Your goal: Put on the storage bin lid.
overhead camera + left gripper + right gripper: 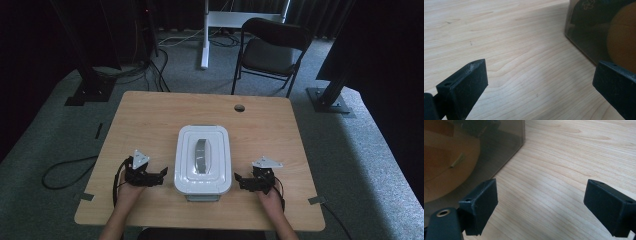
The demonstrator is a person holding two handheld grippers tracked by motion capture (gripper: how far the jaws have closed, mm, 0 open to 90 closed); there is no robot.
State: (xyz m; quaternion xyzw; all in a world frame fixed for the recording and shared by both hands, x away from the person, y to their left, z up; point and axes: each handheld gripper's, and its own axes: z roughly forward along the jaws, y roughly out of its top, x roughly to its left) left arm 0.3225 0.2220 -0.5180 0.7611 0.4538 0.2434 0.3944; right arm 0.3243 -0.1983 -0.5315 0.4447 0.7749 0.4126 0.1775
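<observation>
Box: a see-through plastic box with a white lid and grey handle (202, 160) sat in the middle of the light wooden table (150, 120), lid on.
Inside: something round and orange (621, 37) showed through the smoky wall.
Left gripper (161, 174): just left of the box, jaws wide apart, holding nothing.
Right gripper (239, 178): just right of the box, jaws wide apart, holding nothing.
Behind: a black folding chair (270, 50).
</observation>
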